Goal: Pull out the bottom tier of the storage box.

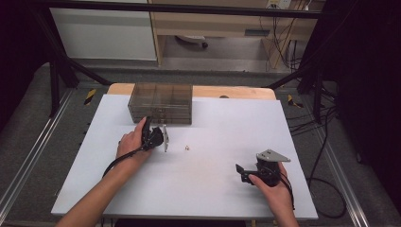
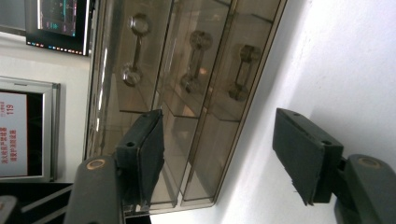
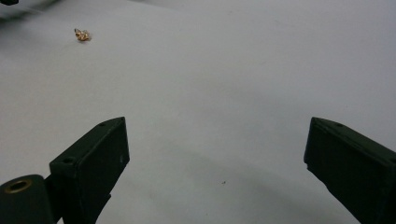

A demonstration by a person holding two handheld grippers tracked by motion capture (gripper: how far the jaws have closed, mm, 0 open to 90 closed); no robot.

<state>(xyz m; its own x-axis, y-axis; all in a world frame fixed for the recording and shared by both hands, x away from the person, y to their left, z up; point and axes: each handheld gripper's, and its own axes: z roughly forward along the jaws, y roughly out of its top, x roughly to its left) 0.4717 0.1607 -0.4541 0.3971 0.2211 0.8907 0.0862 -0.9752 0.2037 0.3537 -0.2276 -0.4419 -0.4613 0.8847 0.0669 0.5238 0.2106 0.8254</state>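
Note:
A smoky see-through drawer box [image 1: 161, 103] stands at the back of the white table [image 1: 213, 194]. My left gripper [image 1: 152, 126], rolled on its side in the person's left hand, points at the box front from close by. Its jaws are open with nothing between them. In the left gripper view, the left gripper [image 2: 224, 158] faces the drawer box [image 2: 187, 93] and its three stacked drawers, each with a bar handle [image 2: 196, 60]. A tiny gold piece [image 1: 187, 147] lies mid-table. My right gripper [image 1: 240, 172] rests open near the front right, aimed left toward the gold piece [image 3: 83, 34]; the right gripper [image 3: 215, 163] holds nothing.
A wooden tabletop edge [image 1: 236, 91] shows behind the white sheet. Black frame legs [image 1: 56, 80] and cables [image 1: 326, 156] flank the table on the floor. A monitor [image 2: 58, 18] sits behind the box in the left gripper view.

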